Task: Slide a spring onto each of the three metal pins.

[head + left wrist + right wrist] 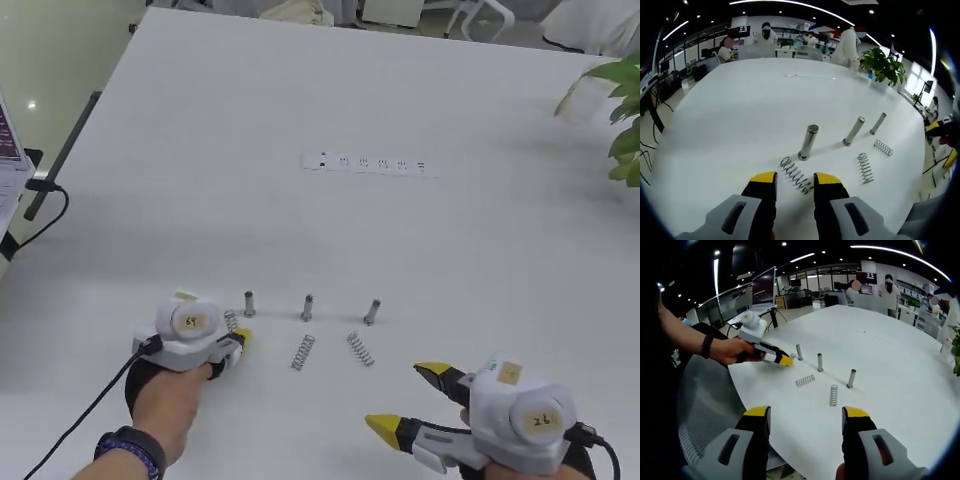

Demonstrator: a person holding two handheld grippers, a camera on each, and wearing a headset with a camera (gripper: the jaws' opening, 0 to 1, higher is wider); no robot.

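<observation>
A wide white bench (400,100) runs away from me, with an open-plan office behind it in the gripper views, a white power strip (370,163) lying flat further up the surface and the green leaves of a plant (620,110) at its right edge. Near my edge three short silver metal pins stand upright in a row: the left pin (249,303), the middle pin (307,308) and the right pin (372,312), each apart from its neighbour and each bare. Three small coiled wire springs lie flat on the bench on my side of the row. The first spring (790,169) lies just beside the foot of the left pin, slanting back toward me. The second spring (303,352) lies in front of the middle pin and the third spring (360,348) in front of the right pin. My yellow-tipped left tongs (795,177) sit low over the bench with a narrow gap between the tips. The near end of the first spring lies in that gap, and I cannot tell whether either tip touches it. My yellow-tipped right tongs (406,398) are spread wide and grip nothing, well apart from the pins and springs, off to the right.
</observation>
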